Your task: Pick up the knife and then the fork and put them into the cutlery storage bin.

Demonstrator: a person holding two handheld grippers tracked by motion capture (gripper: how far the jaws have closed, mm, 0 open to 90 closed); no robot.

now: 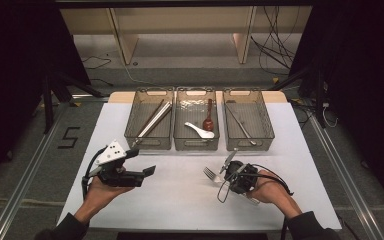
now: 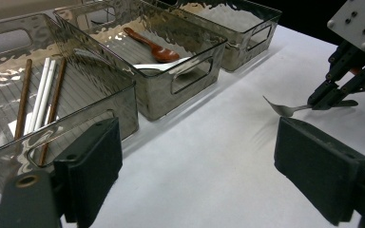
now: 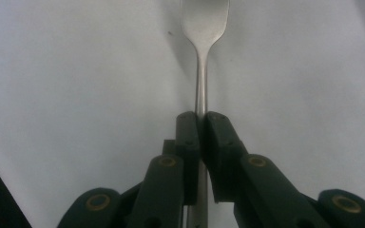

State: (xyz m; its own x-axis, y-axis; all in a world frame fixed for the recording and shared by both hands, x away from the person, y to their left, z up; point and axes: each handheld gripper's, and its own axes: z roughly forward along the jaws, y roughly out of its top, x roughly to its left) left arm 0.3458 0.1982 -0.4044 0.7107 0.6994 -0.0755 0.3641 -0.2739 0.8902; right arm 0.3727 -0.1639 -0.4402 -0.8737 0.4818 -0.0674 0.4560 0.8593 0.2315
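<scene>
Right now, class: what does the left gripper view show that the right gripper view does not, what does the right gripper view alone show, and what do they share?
Left gripper view alone: three clear bins, chopsticks in the near one, a brown spoon in the middle one, and the left gripper with jaws wide apart.

Right gripper view alone: the pads pressing on the handle, seen close up.

Shared: the fork, the right gripper shut on it, and the white table.
</scene>
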